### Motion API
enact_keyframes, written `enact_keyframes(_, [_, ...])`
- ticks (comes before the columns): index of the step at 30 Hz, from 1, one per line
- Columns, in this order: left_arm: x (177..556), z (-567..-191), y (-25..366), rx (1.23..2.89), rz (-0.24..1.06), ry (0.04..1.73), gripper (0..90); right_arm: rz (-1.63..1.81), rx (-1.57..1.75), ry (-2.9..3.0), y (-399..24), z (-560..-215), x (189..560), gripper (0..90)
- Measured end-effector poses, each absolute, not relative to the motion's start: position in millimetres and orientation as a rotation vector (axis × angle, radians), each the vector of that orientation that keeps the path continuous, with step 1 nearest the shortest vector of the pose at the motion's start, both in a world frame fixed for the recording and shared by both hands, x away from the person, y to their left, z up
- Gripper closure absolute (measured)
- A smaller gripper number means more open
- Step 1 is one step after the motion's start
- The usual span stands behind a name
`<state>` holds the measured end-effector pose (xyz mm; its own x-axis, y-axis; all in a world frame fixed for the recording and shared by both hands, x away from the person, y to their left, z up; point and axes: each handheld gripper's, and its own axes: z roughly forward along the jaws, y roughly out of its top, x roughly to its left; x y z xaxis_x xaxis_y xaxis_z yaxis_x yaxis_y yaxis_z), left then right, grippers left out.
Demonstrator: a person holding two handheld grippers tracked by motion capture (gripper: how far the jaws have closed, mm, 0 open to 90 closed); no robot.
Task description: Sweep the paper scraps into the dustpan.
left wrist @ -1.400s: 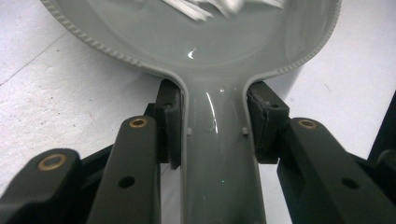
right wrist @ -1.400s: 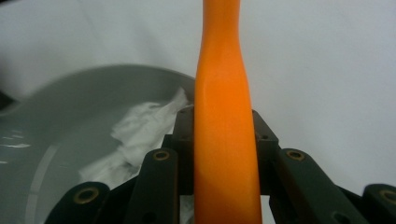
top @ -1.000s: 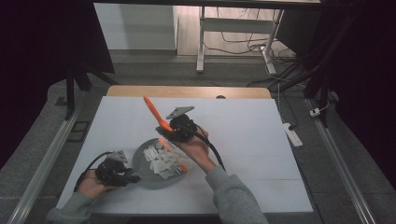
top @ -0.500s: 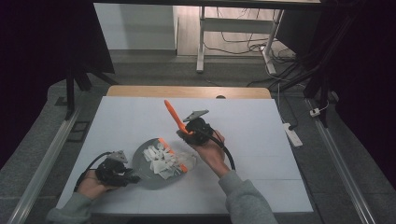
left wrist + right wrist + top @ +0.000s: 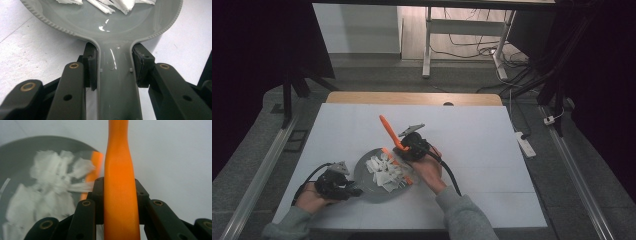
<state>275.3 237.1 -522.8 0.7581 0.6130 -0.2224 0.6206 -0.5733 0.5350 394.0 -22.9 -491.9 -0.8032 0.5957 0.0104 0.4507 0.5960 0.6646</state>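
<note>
A grey pan (image 5: 371,189) with a beaded rim (image 5: 50,22) lies on the white table and holds several white flakes (image 5: 384,170). My left gripper (image 5: 354,190) is shut on the pan's flat handle (image 5: 115,82), one pad on each side of it. My right gripper (image 5: 402,148) hovers at the pan's far right rim, shut on an orange utensil handle (image 5: 120,195). That handle (image 5: 387,129) slants up and to the far left. An orange strip (image 5: 406,172) lies along the pan's right side beside the flakes.
The white table top (image 5: 482,150) has open room to the right and at the back. A wooden edge (image 5: 412,98) runs along its far side. Metal rails (image 5: 257,175) flank the table, and a power strip (image 5: 525,144) lies off its right edge.
My right gripper swung right with the orange handle, then came back left and lower, close over the pan's rim. The left gripper and the pan have stayed put.
</note>
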Motion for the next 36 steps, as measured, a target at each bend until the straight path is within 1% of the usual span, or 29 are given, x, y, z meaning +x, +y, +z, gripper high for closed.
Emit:
enact_keyframes(7, [275, -523, 237, 2.350, -0.015, 0.922, 61.4, 1.190, 0.799, 2.673, 14, -484, 375, 70.1])
enact_keyframes(11, [275, -523, 237, 2.353, -0.015, 0.922, 61.4, 1.218, 0.751, 2.674, 26, -478, 369, 70.1])
enact_keyframes(14, [275, -523, 237, 2.352, -0.014, 0.922, 61.4, 1.221, 0.753, 2.645, 21, -473, 371, 70.1])
enact_keyframes(22, [275, -524, 237, 2.349, -0.015, 0.926, 61.4, 1.264, 0.801, 2.521, -8, -450, 379, 70.1])
enact_keyframes(25, [275, -524, 237, 2.352, -0.013, 0.926, 61.4, 1.251, 0.821, 2.505, -18, -447, 382, 70.0])
enact_keyframes(30, [275, -524, 237, 2.355, -0.014, 0.925, 61.4, 1.187, 0.851, 2.508, -27, -453, 391, 70.0])
enact_keyframes(36, [275, -524, 237, 2.355, -0.015, 0.925, 61.4, 0.965, 0.879, 2.543, -26, -479, 408, 70.1])
